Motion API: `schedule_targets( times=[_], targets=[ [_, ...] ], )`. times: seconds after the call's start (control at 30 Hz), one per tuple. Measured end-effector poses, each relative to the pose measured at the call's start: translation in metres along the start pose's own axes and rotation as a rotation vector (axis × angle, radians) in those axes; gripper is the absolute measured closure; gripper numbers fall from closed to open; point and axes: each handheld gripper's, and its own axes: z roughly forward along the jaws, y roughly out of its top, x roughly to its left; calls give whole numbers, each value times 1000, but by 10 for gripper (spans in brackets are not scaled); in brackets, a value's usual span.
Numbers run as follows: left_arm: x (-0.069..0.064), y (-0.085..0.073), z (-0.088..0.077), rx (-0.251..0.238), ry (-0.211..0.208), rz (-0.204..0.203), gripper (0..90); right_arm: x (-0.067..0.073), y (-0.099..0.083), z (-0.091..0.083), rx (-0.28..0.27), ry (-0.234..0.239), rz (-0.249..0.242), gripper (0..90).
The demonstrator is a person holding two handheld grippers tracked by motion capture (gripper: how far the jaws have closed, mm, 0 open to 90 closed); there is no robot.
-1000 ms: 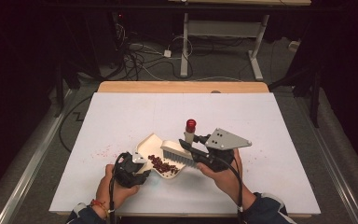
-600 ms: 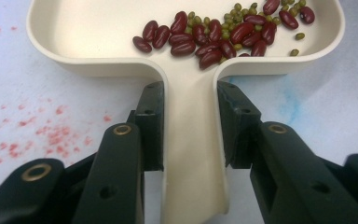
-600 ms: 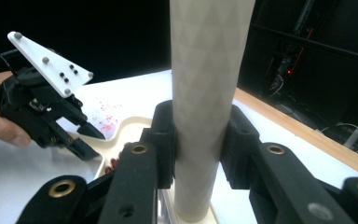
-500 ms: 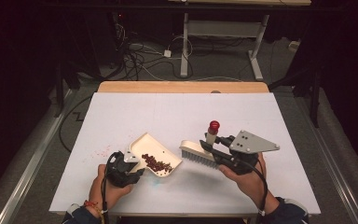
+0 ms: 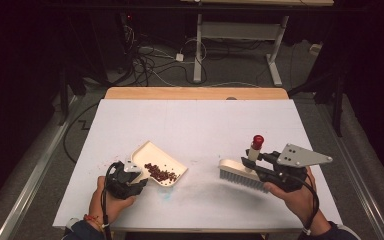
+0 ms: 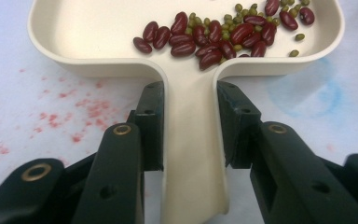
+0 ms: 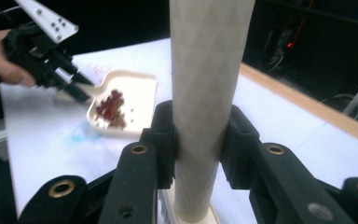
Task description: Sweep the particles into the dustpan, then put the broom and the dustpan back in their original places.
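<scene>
Low at the frame's left, my left gripper (image 5: 132, 176) is pinching the dustpan (image 5: 158, 162) handle, beans (image 5: 161, 173) lying near its lip; my right gripper (image 5: 260, 165) is clamping the brush (image 5: 240, 172) at lower right. Tilting the dustpan risks spilling them.

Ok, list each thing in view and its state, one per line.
dustpan: flat on the table, handle clamped, holding beans
beans: red and small green ones, gathered in the pan
brush: held by its handle, bristles down on the table, apart from the pan
left gripper: shut on the dustpan handle
right gripper: shut on the brush handle
table: white, red and blue stains
</scene>
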Motion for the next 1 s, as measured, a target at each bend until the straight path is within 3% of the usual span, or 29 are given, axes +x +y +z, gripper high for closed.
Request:
schedule_targets(
  times=[0.13, 0.23, 0.43, 0.53, 0.7, 0.77, 0.9, 1.0],
  targets=[
    [-2, -1, 4, -5, 34, -18, 638, -15, -12, -8, 25, 60, 23, 704],
    [-1, -1, 6, -9, 59, -44, 637, -25, -21, -13, 51, 55, 47, 704],
    [5, -3, 10, -10, 67, -107, 637, -40, -29, -29, 56, 33, 94, 703],
    [7, -4, 9, -9, 99, -138, 636, -45, -31, -31, 76, 52, 110, 703],
    [19, -2, 13, -20, 132, -237, 637, -58, -30, -22, 99, 70, 132, 703],
    [21, 0, 16, -32, 128, -277, 636, -66, -29, -16, 113, 69, 145, 694],
    [18, 6, 21, -42, 154, -289, 619, -88, -24, 1, 161, 31, 167, 661],
    [13, 7, 23, -47, 136, -291, 568, -102, -25, 14, 192, 12, 197, 636]
  ],
)
